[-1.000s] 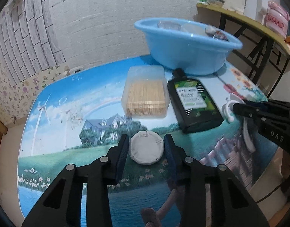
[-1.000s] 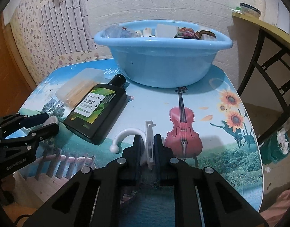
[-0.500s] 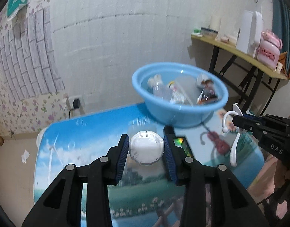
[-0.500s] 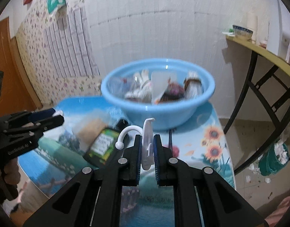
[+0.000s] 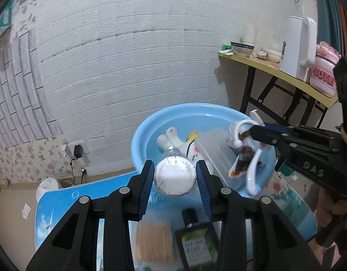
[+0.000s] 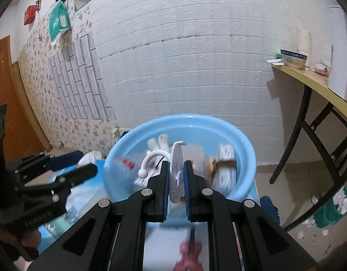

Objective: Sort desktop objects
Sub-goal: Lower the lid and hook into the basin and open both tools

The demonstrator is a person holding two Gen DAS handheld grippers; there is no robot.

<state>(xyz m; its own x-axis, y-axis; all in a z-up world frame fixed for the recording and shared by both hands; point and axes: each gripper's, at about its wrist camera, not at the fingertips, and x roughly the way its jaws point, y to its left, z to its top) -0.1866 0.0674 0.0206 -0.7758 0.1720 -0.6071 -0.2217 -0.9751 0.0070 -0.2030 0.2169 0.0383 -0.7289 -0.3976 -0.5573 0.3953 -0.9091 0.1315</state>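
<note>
White embossed brick wall (image 5: 132, 52) fills the background, floral wallpaper (image 6: 67, 122) off at nine o'clock, and a yellow side table on black legs (image 5: 275, 72) at two o'clock carries a white kettle (image 5: 297, 45) and a patterned bowl (image 5: 242, 47). Down low, the table with the printed landscape cover (image 5: 60, 205) runs across the foreground.

Over it, the left gripper (image 5: 175, 178) is up in the air and tilted downward, its blue-padded jaws clamped on a round white foil-wrapped puck (image 5: 174, 175), held just at the near rim of the round light-blue plastic basin (image 5: 141, 135). The right gripper (image 6: 176, 180) hangs at a similar downward tilt, jaws pressed together on the flat plate of a white plastic wall hook (image 6: 175, 169), which sits above the basin's near edge; in the left view that hook shows at three o'clock over the basin.

Inside the basin lie a clear bottle (image 5: 171, 144), a clear plastic box (image 5: 218, 151) and a crumpled snack wrapper (image 5: 243, 160). On the table at six o'clock, blurred, lie a clear box of toothpicks (image 5: 154, 241) and a dark flat bottle with a green label (image 5: 197, 241), side by side. A hand (image 5: 331, 201) shows at the far right.
</note>
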